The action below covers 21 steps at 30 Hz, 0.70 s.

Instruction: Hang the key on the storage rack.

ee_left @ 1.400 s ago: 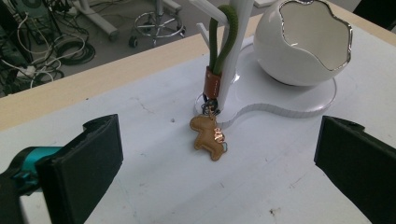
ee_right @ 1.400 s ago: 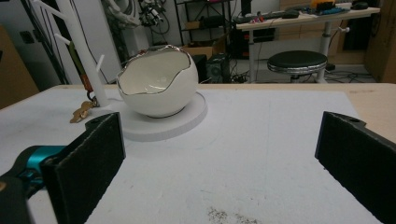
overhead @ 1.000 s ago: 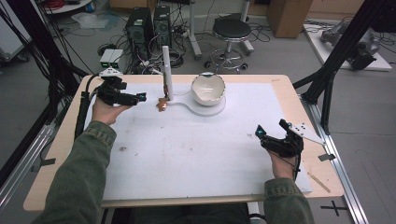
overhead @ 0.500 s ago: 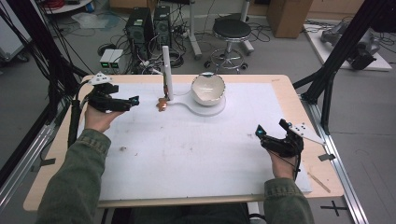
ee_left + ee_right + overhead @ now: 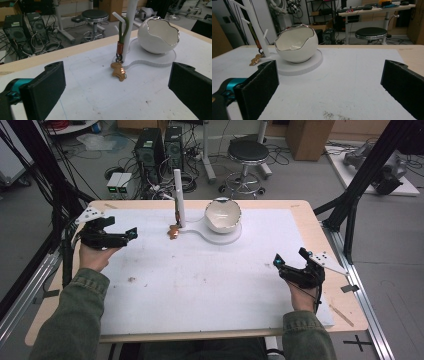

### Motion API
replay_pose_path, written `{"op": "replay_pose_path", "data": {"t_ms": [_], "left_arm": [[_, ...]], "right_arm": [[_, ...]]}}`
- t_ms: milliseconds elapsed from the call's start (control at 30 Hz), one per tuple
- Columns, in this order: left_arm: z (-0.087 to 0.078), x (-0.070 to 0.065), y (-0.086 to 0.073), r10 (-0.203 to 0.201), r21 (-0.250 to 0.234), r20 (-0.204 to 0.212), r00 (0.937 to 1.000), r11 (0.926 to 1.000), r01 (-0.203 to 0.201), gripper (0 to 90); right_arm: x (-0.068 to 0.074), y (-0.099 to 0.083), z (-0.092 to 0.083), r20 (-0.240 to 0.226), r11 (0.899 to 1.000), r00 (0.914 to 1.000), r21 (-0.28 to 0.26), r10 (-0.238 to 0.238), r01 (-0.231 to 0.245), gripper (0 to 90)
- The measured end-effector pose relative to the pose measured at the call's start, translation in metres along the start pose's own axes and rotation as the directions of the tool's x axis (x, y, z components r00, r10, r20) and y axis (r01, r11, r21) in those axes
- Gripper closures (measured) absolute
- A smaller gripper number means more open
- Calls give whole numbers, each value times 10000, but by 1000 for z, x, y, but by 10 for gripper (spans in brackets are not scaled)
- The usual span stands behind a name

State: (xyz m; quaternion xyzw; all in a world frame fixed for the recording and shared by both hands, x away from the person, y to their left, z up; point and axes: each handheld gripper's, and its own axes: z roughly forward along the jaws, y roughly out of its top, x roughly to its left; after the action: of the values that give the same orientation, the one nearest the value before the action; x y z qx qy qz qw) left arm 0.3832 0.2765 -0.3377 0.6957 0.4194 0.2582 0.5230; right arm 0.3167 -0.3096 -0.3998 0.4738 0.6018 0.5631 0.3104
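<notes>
Nearest me, the right gripper sits low at the table's right edge, held from below by a hand in a green sleeve, its jaws spread wide and holding nothing. Farther up on the other side, the left gripper hovers over the white mat, wrist raised, jaws likewise wide apart and empty, pointing toward the keychain. That keychain hangs by a green strap from a peg of the white stand, its gold charm resting on the mat at the stand's foot. Just beside it stands the white egg-shaped bowl on the stand's round base. No writing is readable on any of these.
</notes>
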Motion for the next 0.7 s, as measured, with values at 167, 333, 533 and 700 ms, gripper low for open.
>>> {"op": "replay_pose_path", "data": {"t_ms": [167,333,533,700], "left_arm": [[-6,-2,-10,74,-2,-61,10000,10000,-74,16],[-14,-4,-19,162,-191,-402,9991,9997,-170,16],[-23,-2,-30,-33,-490,-571,9984,9988,6,16],[-30,1,-33,-160,-589,-609,9980,9982,124,16]], "right_arm": [[0,0,0,19,10000,10000,-29,-11,11,6],[0,0,0,31,10000,10000,-34,-5,6,6],[0,0,0,4,10000,10000,-2,-4,4,6],[0,0,0,-24,10000,10000,1,9,-9,6]]}}
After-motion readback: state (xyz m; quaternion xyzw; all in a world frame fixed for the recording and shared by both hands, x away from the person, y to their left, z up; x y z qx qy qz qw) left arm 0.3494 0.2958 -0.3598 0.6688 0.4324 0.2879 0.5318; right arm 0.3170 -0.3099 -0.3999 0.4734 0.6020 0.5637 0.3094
